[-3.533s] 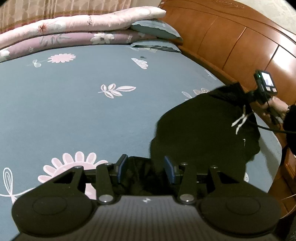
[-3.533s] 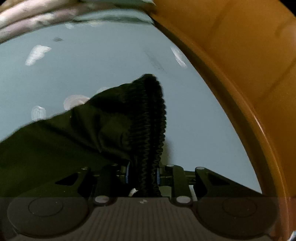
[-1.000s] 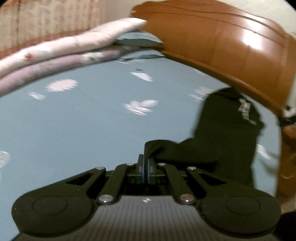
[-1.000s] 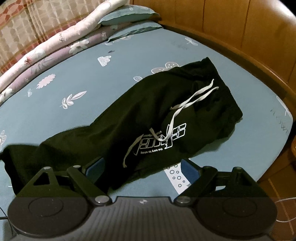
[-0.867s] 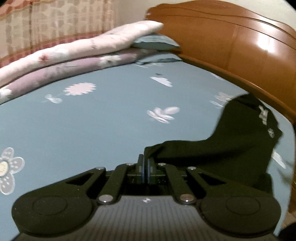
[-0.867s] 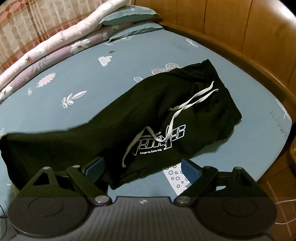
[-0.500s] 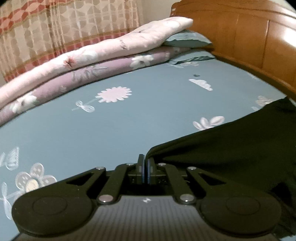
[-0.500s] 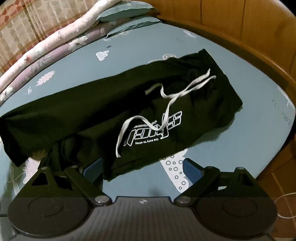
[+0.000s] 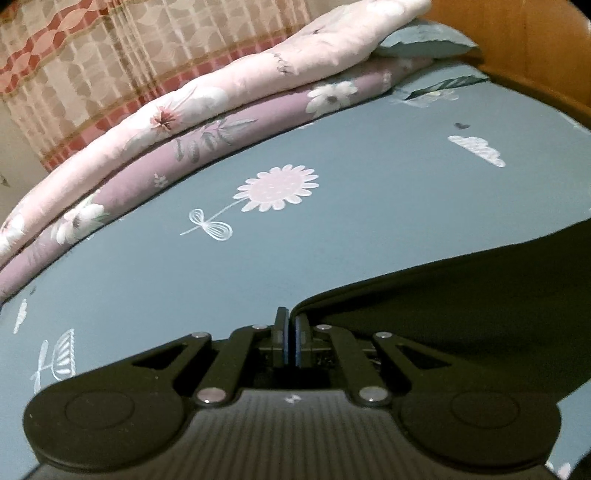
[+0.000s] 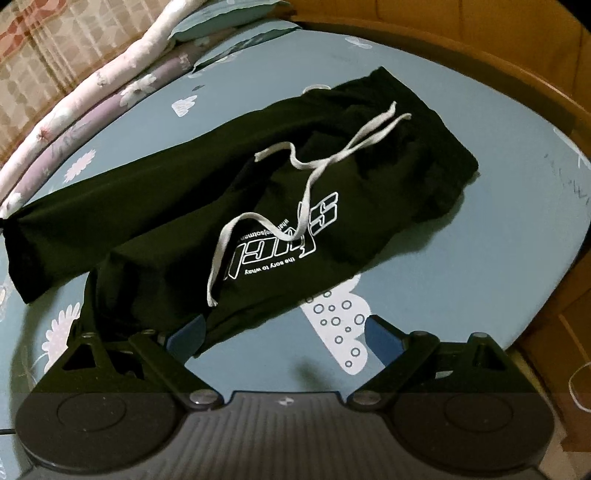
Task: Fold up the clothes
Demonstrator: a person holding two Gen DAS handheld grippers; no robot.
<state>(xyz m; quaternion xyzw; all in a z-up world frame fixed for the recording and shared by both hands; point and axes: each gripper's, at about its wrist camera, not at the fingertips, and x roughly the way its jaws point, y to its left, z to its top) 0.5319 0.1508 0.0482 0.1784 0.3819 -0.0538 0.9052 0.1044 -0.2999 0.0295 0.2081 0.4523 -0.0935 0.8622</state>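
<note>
Black drawstring trousers with a white printed logo and a pale cord lie stretched across the blue flowered bedsheet. One leg runs out to the far left and the other is bunched near the lower left. My left gripper is shut on the hem of a leg of the black trousers, whose cloth trails off to the right. My right gripper hovers open over the trousers' near edge, with nothing pressed between its blue pads.
Rolled pink and mauve floral quilts and a blue pillow line the far side of the bed. A patterned curtain hangs behind them. The wooden headboard curves along the right, and a floor shows past the bed's corner.
My left gripper has pulled the trouser leg out to the left, so the leg now lies long and straight. The right gripper has sunk a little toward the cloth.
</note>
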